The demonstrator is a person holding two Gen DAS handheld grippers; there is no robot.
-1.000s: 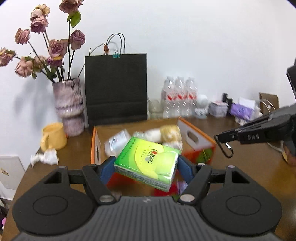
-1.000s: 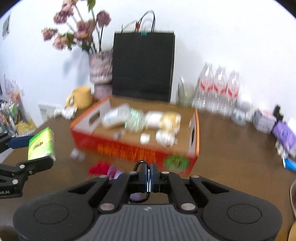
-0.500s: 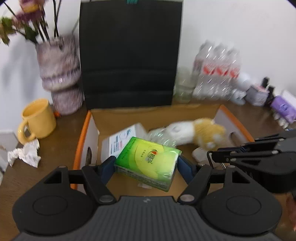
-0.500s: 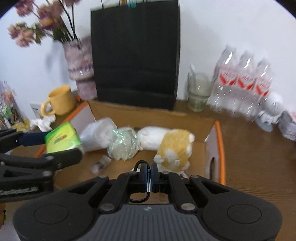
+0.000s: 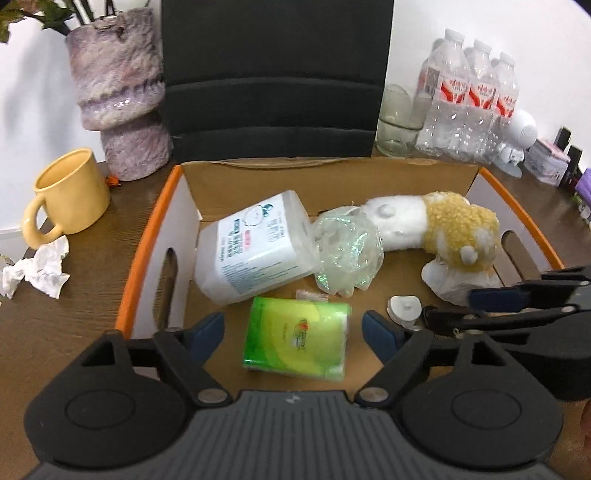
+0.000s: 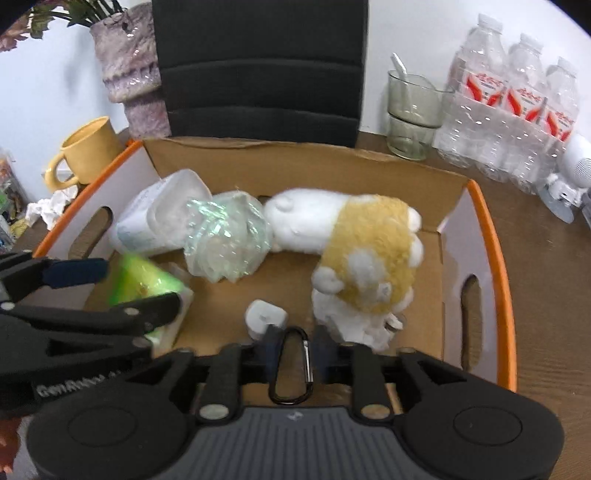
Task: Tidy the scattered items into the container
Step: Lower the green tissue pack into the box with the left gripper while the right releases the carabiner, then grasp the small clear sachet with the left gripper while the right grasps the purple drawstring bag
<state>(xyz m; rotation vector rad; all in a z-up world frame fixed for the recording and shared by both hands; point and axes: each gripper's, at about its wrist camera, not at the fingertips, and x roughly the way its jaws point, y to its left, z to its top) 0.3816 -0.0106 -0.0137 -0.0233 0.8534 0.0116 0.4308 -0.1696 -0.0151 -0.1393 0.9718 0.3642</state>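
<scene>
Your left gripper (image 5: 293, 326) and right gripper (image 6: 291, 338) both gape over the cardboard box (image 5: 147, 236) on a brown wooden table (image 6: 546, 258) against a white wall (image 5: 443, 14).

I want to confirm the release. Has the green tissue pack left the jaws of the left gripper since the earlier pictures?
Yes. The green tissue pack has dropped out of the now-open left gripper and lies in the cardboard box, in front of the white wipes pack.

Both grippers: black ribbed bodies, round side discs, silver screws, blue-padded jaws; white lettering, perhaps "GenRobot".
</scene>
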